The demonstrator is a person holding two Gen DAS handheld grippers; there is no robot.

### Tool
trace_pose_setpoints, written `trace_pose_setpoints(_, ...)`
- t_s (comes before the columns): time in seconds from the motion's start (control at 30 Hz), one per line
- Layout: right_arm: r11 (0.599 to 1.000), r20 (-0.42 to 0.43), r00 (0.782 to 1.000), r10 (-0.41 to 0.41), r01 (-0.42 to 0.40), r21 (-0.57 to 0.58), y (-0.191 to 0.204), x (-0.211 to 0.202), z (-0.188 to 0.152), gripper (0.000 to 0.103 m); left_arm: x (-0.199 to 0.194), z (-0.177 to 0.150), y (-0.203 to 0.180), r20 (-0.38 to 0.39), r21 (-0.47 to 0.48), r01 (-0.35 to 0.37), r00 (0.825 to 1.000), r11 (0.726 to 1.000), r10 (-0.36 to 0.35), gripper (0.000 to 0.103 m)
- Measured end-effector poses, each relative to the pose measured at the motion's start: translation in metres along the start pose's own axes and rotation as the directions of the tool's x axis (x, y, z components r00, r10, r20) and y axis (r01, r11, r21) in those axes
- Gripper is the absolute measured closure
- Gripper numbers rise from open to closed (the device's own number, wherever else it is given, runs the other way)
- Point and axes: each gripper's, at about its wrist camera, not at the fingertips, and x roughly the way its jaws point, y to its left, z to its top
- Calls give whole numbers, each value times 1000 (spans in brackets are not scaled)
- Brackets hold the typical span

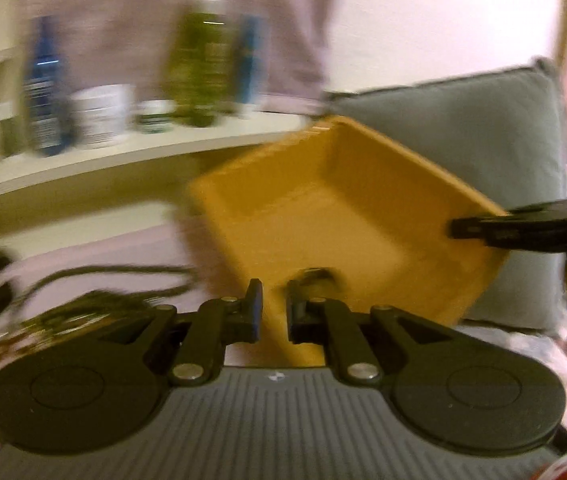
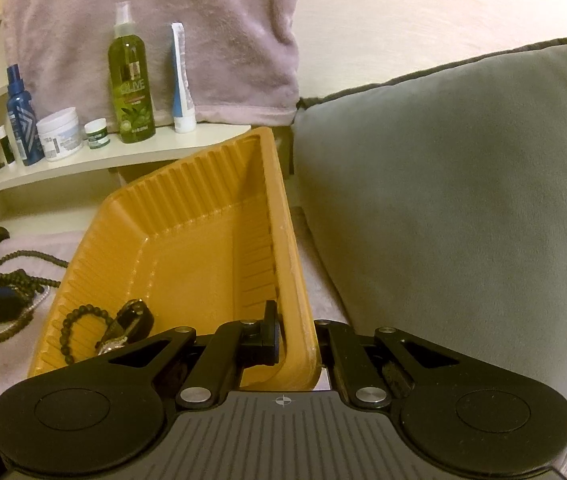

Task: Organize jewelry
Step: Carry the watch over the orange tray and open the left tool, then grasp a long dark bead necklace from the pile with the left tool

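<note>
Clamped by right gripper (image 2: 297, 340) on near rim, orange tray (image 2: 187, 240) tilted, bead bracelet (image 2: 79, 330) inside; left gripper (image 1: 273, 312) narrowly parted, empty, just beside tray.

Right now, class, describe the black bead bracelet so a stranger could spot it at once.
Find the grey cushion; left of it the right gripper clamps the rim of a tilted orange tray. In the tray's low corner lies the bead bracelet, a small closed loop of beads beside a dark clasp-like piece.
</note>
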Motion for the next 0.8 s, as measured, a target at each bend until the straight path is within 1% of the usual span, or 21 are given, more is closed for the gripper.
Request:
trace_pose_setpoints(0.07, 1000, -2, 1000, -1, 1, -3, 0, 0, 0, 98, -7, -10, 19, 2, -21, -79, 997, 997, 79, 90)
trace_pose_setpoints(0.1, 1000, -2, 1000, -2, 2, -5, 0, 0, 0, 98, -8, -15, 28, -5, -20, -124, 992, 992, 124, 90)
trace_pose_setpoints(0.17, 1000, -3, 1000, -3, 3, -8, 0, 0, 0, 98, -6, -25, 45, -32, -26, -184, 983, 983, 183, 90)
trace_pose_setpoints(0.3, 1000, -5, 1000, -7, 7, -13, 1, 1, 0, 98, 1, -35, 69, -54, -43, -259, 965, 965, 257, 89)
trace_pose_setpoints(0.4, 1000, -6, 1000, -8, 8, -14, 0, 2, 0, 98, 10, -37, 77, -57, -14, -313, 948, 950, 312, 86)
trace_pose_setpoints(0.6, 1000, -8, 1000, -11, 11, -20, 0, 3, 0, 98, 23, -37, 93, -53, -29, -353, 935, 935, 351, 83)
trace_pose_setpoints(0.73, 1000, -10, 1000, -14, 14, -25, 0, 3, 1, 98, 33, -29, 102, -47, -24, -367, 930, 930, 365, 81)
trace_pose_setpoints(0.8, 1000, -11, 1000, -16, 16, -27, 0, 4, 1, 98, 40, -25, 104, -60, 0, -361, 931, 933, 360, 80)
